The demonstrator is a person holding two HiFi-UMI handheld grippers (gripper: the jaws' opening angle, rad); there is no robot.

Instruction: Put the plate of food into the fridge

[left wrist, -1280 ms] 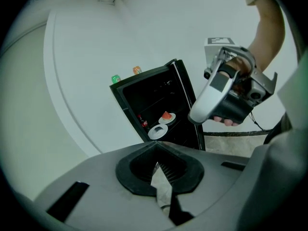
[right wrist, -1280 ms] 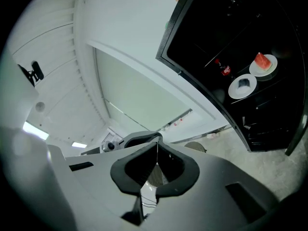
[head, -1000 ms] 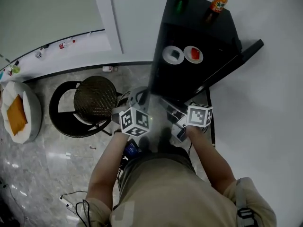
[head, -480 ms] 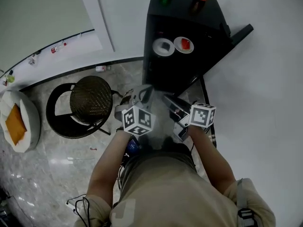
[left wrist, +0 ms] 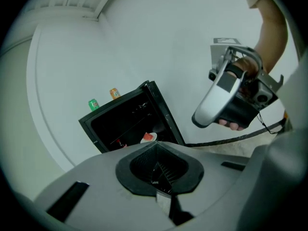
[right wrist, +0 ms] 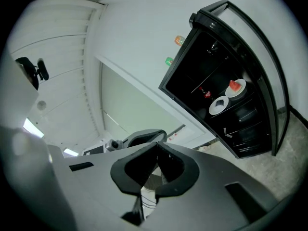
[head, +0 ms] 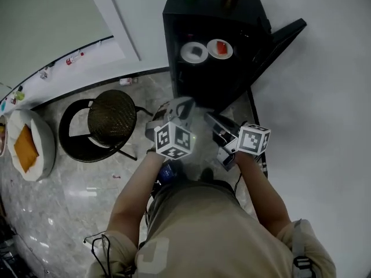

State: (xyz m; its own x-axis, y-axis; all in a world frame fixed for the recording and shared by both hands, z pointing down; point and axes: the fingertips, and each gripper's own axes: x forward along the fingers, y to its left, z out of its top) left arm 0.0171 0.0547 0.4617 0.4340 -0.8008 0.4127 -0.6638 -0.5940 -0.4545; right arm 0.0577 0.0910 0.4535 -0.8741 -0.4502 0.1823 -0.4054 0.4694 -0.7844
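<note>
Head view: food plate [head: 220,48] inside open fridge [head: 211,6]

1. A glossy grey marble floor [head: 64,190] lies under me and catches pale patches of light.
2. A round black stool [head: 111,116] with a woven seat stands just left of my left gripper [head: 182,106].
3. Farther left lies a round white cushion [head: 35,149] with an orange pad.
4. A plain white wall [head: 324,68] rises to that gripper's right.

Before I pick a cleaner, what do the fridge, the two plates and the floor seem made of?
Fridge: black, fairly matte shell, probably painted metal or plastic.
Two plates: white, smooth, likely ceramic, perhaps plastic.
Floor: grey-veined, glossy with light reflections, likely polished stone or tile.
</note>
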